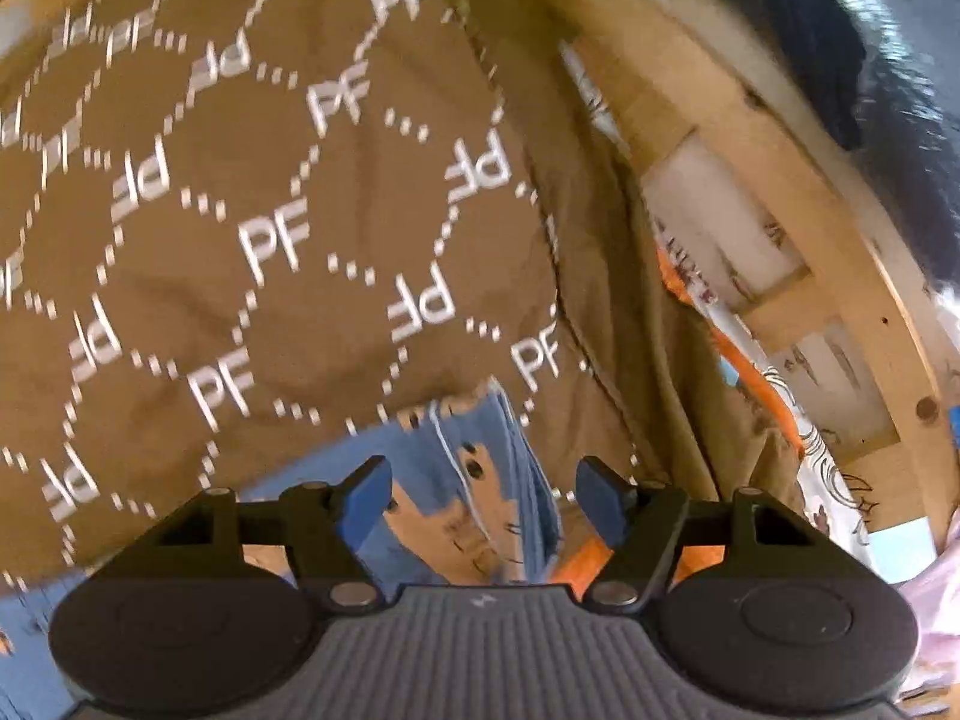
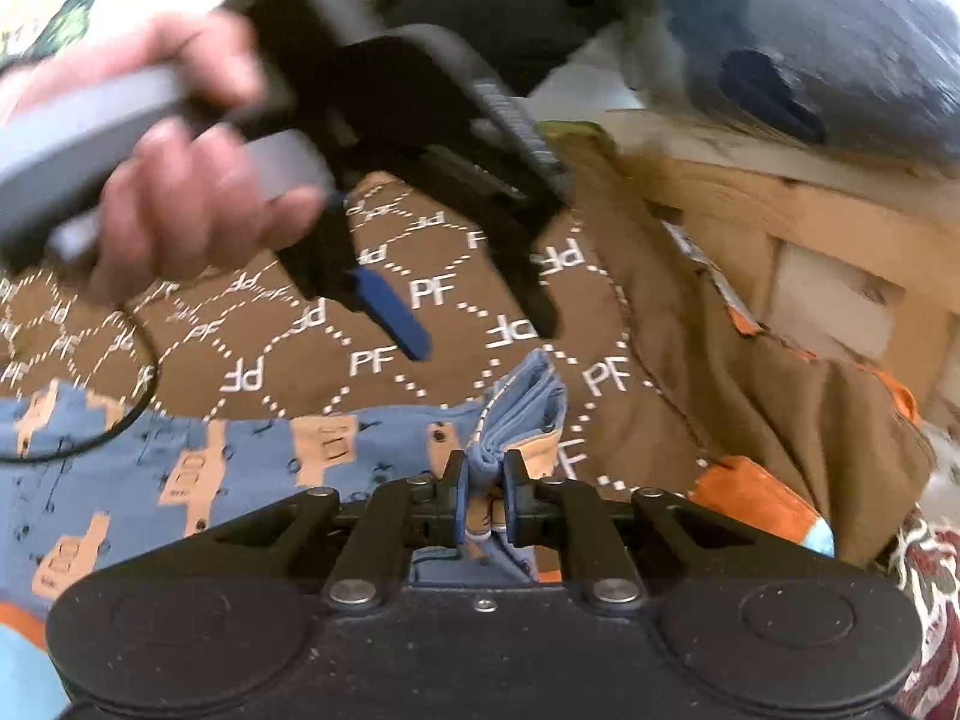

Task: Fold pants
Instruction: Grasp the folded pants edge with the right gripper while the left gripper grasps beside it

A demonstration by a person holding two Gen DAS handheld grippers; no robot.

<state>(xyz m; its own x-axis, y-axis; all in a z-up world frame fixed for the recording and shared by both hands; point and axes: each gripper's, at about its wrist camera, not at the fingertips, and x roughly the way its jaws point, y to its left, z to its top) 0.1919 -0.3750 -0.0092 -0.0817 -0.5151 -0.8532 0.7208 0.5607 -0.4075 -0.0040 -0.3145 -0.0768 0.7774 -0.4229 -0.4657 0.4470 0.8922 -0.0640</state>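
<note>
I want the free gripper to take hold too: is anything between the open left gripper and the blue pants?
Nothing visible. The left gripper hangs open right over the bunched edge of the blue pants, which the right gripper already pinches. Only the brown PF blanket lies beyond, not between.

Warm, soft daylight. Both pictures bend round at the dark corners. The person's hand (image 2: pixel 180 192) looks smeared and blurry.

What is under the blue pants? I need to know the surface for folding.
The blue pants lie on a brown blanket with white letters. What is under the blanket where the pants cover it cannot be seen.
</note>
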